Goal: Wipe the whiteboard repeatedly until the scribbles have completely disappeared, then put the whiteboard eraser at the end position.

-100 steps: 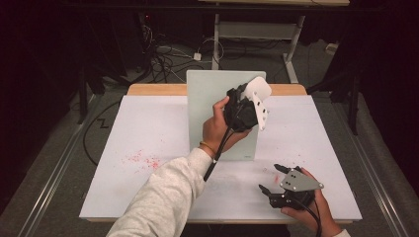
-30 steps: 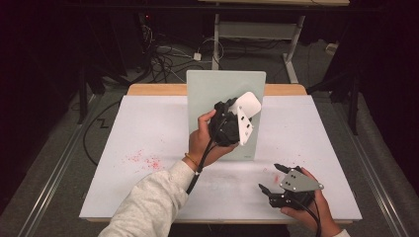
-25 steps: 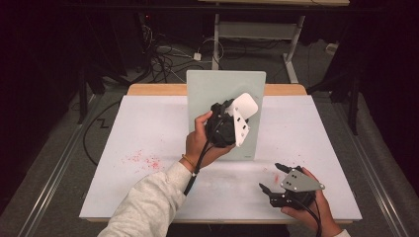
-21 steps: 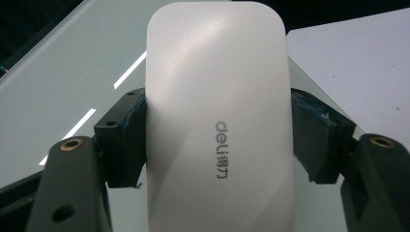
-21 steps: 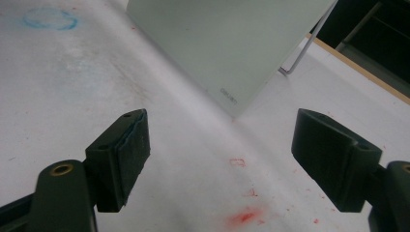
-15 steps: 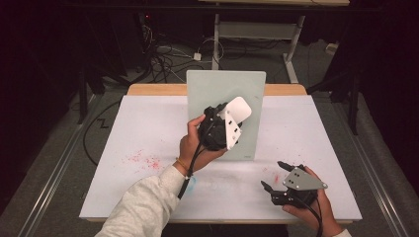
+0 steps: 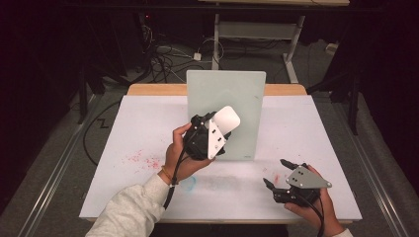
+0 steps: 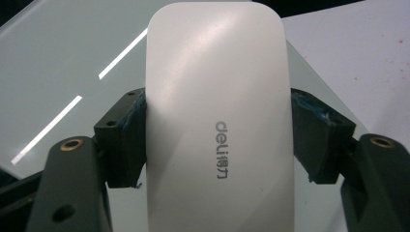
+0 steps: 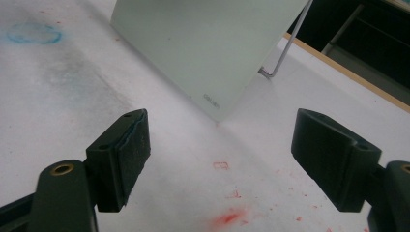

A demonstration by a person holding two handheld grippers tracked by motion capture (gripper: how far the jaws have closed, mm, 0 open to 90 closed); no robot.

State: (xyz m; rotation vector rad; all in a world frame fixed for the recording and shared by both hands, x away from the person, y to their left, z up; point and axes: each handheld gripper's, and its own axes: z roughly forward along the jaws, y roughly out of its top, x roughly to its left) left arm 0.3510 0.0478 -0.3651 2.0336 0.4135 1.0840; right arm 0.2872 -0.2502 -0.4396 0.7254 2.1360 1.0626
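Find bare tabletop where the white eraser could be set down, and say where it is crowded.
Free: the left side of the table, beyond the red smudges, and the far right beside the board. Crowded: the middle, where the left gripper holds the eraser, and the near right by the right gripper.

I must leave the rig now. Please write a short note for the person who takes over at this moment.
Left gripper: shut on the white deli eraser, held against the pale green glass board that stands propped on the table.
Right gripper: open, holds nothing, low over the table near its front right.
Done: eraser gripped and at the board.
Left: probably wiping the board; red and blue smudges remain on the table.
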